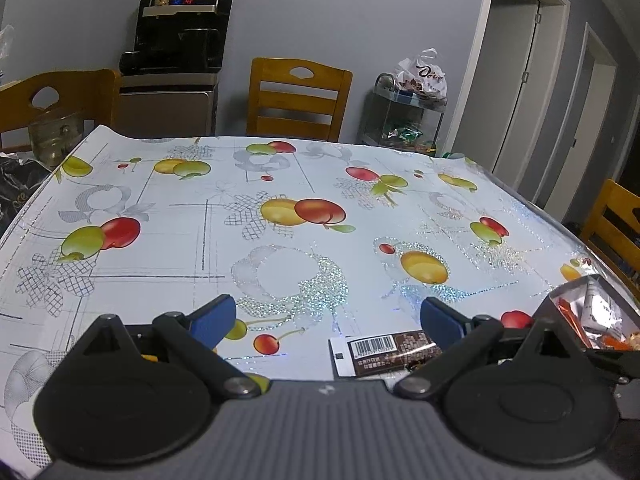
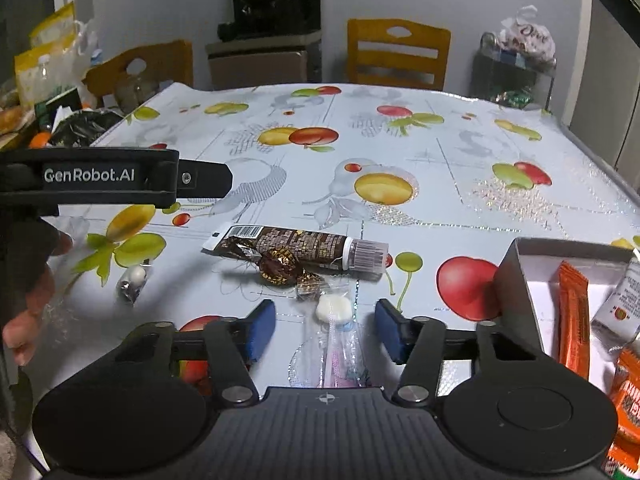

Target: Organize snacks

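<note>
While your right gripper stands part open astride a clear-wrapped white candy, untouched, the grey box at three o'clock holds orange packets. At twelve o'clock lie a brown candy and brown bar. Your left gripper gapes wide, empty.
</note>
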`<state>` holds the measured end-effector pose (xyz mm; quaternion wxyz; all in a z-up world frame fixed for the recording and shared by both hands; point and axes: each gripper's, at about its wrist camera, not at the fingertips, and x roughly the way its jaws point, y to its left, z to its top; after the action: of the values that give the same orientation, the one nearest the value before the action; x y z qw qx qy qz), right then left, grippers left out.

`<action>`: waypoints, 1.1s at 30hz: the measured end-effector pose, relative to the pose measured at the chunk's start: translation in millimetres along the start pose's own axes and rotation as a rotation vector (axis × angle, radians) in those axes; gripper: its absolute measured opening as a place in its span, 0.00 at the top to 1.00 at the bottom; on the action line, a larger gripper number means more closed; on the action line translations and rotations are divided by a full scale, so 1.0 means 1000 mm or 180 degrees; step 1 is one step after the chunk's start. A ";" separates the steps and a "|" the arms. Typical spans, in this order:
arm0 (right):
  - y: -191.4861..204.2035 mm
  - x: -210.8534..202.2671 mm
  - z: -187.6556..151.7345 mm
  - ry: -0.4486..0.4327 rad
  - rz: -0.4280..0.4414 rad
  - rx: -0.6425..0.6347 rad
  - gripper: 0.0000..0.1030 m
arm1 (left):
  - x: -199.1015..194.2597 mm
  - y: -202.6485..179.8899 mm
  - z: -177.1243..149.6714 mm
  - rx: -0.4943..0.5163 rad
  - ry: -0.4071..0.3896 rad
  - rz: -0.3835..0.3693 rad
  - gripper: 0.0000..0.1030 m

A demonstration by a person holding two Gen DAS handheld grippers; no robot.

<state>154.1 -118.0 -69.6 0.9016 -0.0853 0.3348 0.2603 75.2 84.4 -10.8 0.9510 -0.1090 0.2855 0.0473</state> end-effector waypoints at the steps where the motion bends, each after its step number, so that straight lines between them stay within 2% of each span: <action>1: 0.000 0.000 0.000 -0.0004 -0.0009 -0.0008 0.62 | 0.000 0.000 0.000 -0.0008 -0.0001 0.0000 0.03; 2: -0.001 -0.001 0.000 -0.0003 0.0000 0.0002 0.72 | 0.000 0.000 0.000 -0.0006 0.0000 -0.0001 0.03; 5: -0.005 -0.005 0.000 0.0030 0.0053 0.0078 0.79 | 0.001 -0.001 -0.001 0.0000 0.0000 -0.0004 0.03; 13: -0.010 -0.050 -0.012 -0.0063 0.0182 0.0156 0.79 | 0.001 -0.003 -0.004 0.0047 0.0001 -0.0070 0.03; 20: -0.007 -0.086 -0.051 -0.0088 0.0246 0.0330 0.79 | 0.002 -0.015 -0.010 0.0194 0.0041 -0.0168 0.03; 23: 0.002 -0.096 -0.068 -0.0203 0.0160 0.0266 0.79 | 0.005 -0.021 -0.013 0.0261 0.0070 -0.0216 0.03; 27: 0.008 -0.107 -0.082 -0.0503 -0.0043 0.0185 0.79 | 0.007 -0.032 -0.019 0.0411 0.0103 -0.0262 0.03; 33: 0.011 -0.113 -0.102 -0.0657 -0.0040 0.0206 0.79 | 0.011 -0.044 -0.026 0.0591 0.0131 -0.0271 0.03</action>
<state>19.0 -188.0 -73.7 0.9352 -0.0310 0.2478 0.2512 76.9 36.0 -30.3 0.9521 -0.0334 0.3032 -0.0221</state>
